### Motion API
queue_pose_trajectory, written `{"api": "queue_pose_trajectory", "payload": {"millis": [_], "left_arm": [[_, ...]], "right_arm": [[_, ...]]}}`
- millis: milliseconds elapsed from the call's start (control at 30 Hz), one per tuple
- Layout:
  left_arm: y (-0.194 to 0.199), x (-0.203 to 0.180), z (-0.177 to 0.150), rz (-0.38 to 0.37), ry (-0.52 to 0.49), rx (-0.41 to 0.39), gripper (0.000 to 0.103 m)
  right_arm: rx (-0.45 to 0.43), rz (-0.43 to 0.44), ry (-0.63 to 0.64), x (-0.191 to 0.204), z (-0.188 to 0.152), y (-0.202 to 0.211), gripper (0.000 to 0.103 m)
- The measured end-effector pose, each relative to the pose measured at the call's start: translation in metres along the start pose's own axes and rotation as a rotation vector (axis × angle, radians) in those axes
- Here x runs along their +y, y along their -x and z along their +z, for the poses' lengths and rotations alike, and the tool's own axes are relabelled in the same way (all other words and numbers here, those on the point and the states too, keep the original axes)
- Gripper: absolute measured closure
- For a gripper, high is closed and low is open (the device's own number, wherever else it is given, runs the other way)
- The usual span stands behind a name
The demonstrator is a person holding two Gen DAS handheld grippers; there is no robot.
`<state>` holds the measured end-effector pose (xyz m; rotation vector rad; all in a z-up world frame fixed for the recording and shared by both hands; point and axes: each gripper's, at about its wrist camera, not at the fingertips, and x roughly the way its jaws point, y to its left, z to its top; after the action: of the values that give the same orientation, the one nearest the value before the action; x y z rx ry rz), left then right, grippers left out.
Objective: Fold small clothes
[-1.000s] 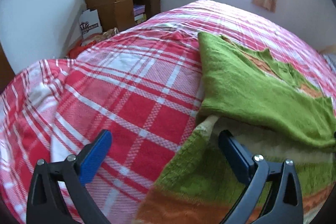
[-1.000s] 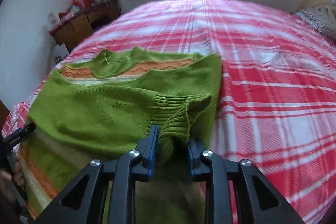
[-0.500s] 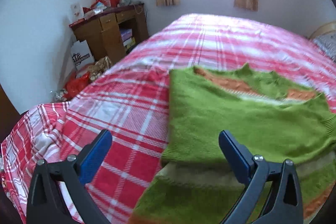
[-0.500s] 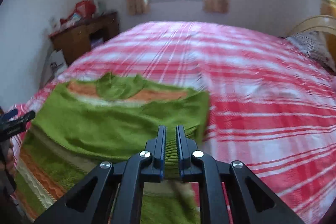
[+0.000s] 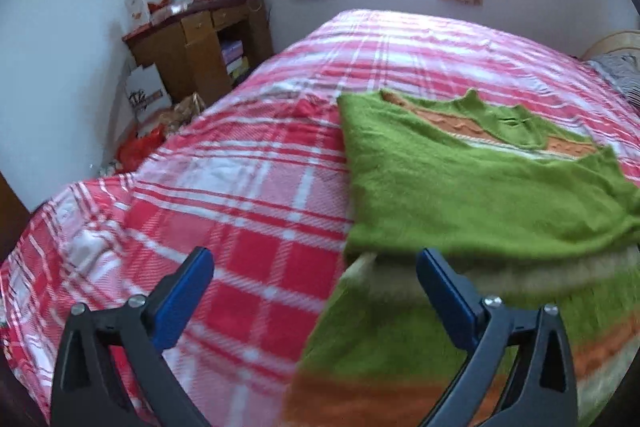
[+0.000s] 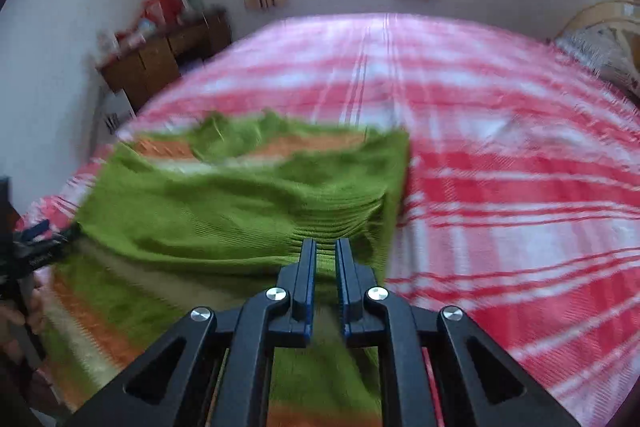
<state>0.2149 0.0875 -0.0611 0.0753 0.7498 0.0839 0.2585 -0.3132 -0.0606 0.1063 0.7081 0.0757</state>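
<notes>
Right claw: jaws nearly together, clamped on the ribbed cuff of the green sweater, probably so the sleeve can be carried across the body as a fold. From the claw outward, the sweater spreads ahead and to its left on the red plaid bed. Left claw: jaws wide apart, holding nothing, just short of the sweater's near-left edge, seemingly placed to catch or steady it. Beyond, to its far left, stands a wooden desk.
</notes>
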Motion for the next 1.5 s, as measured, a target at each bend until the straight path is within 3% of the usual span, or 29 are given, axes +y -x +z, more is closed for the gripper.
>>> {"api": "queue_pose_trajectory", "payload": {"millis": [133, 300, 367, 433, 467, 633, 767, 800, 900, 1033, 1300, 1500], "left_arm": [[0.029, 0.018, -0.016, -0.063, -0.006, -0.033, 0.0], [0.057, 0.024, -0.039, -0.145, -0.03, -0.026, 0.0], [0.069, 0.024, -0.048, -0.149, -0.052, -0.039, 0.0], [0.08, 0.024, -0.055, -0.143, -0.081, -0.048, 0.0], [0.084, 0.022, -0.058, -0.141, -0.093, -0.05, 0.0], [0.106, 0.021, -0.07, -0.182, -0.108, -0.058, 0.0], [0.121, 0.018, -0.077, -0.238, -0.134, -0.056, 0.0], [0.125, 0.018, -0.078, -0.241, -0.145, -0.065, 0.0], [0.141, 0.02, -0.08, -0.235, -0.162, -0.105, 0.0], [0.15, 0.029, -0.075, -0.222, -0.149, -0.134, 0.0], [0.137, 0.048, -0.074, -0.212, -0.074, -0.107, 0.0], [0.134, 0.044, -0.076, -0.216, -0.075, -0.099, 0.0]], "right_arm": [[-0.088, 0.026, 0.005, -0.015, -0.016, 0.082, 0.093], [-0.078, 0.022, 0.013, -0.029, -0.055, 0.16, 0.091], [-0.076, 0.03, 0.004, -0.035, -0.07, 0.187, 0.075], [-0.103, 0.058, 0.006, -0.037, -0.084, 0.215, 0.024], [-0.125, 0.073, 0.005, -0.038, -0.09, 0.228, 0.02], [-0.087, 0.183, 0.037, -0.028, -0.119, 0.252, 0.02], [0.042, 0.312, 0.093, -0.004, -0.147, 0.226, 0.021], [0.077, 0.318, 0.102, 0.002, -0.153, 0.216, 0.022], [0.199, 0.329, 0.091, 0.013, -0.179, 0.174, 0.046], [0.317, 0.298, -0.011, 0.005, -0.211, 0.133, 0.047], [0.391, 0.313, -0.13, -0.018, -0.241, 0.118, 0.046], [0.416, 0.429, -0.171, -0.009, -0.248, 0.1, 0.048]]}}
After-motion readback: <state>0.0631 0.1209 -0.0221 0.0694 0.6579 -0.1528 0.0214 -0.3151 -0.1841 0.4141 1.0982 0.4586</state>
